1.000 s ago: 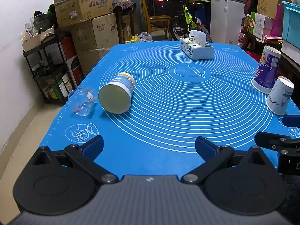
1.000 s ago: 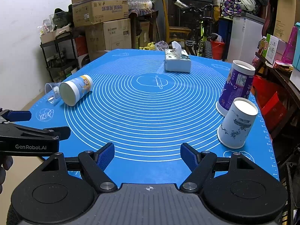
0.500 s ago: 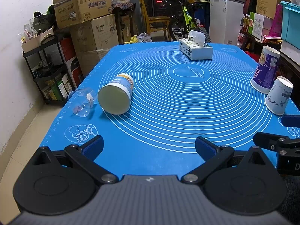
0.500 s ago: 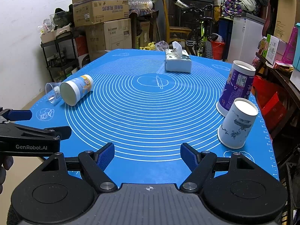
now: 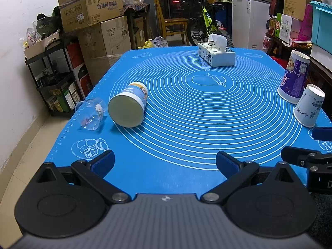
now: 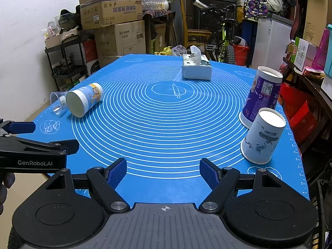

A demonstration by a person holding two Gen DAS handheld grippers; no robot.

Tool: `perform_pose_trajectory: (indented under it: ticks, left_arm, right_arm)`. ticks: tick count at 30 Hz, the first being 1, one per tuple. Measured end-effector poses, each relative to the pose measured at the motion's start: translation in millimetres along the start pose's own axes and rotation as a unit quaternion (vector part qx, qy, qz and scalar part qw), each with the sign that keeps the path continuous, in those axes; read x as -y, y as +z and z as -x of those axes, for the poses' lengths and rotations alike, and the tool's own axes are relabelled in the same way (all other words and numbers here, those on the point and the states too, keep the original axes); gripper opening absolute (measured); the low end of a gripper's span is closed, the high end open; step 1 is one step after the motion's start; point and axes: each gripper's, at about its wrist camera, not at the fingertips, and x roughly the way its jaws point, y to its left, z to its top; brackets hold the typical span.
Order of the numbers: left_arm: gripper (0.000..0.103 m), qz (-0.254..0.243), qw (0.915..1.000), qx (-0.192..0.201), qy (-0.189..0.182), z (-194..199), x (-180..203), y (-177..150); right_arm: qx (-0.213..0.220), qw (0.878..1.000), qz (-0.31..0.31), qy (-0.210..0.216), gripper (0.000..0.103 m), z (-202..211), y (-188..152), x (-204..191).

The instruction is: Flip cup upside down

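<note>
Left wrist: cup (image 5: 128, 107) well beyond tool (image 5: 165, 164).

blue ringed mat (image 5: 186, 124), purple cup (image 5: 294, 78)

Left claw (image 5: 165, 161): jaws spread wide, blue pads facing each other, nothing between them. It is held low and level, pointing forward. Right claw (image 6: 162, 173): jaws likewise spread wide, empty, held level and pointing forward. The two claws sit side by side, apart. Fingers of the left hand (image 6: 5, 186) show beneath the left claw's body.
</note>
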Motion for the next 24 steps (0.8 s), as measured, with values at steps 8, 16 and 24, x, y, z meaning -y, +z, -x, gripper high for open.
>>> perform_pose_trajectory:
  ticks: [8,16,24]
  left_arm:
    - [0.102,0.0,1.0,0.0,0.0,0.0,-0.1,-0.1]
    - [0.102,-0.001,1.0,0.0,0.0,-0.2,0.0,0.2]
    - [0.102,-0.001,1.0,-0.001,0.001,-1.1,-0.8,0.8]
  right_arm:
    - [0.0,1.0,0.0,0.0,0.081,0.0,-0.1,0.0]
    - [-0.001,1.0,0.0,0.001,0.081,-0.1,-0.2,0.2]
    - [-0.005,1.0,0.0,0.003,0.081,-4.4,0.1,-0.9]
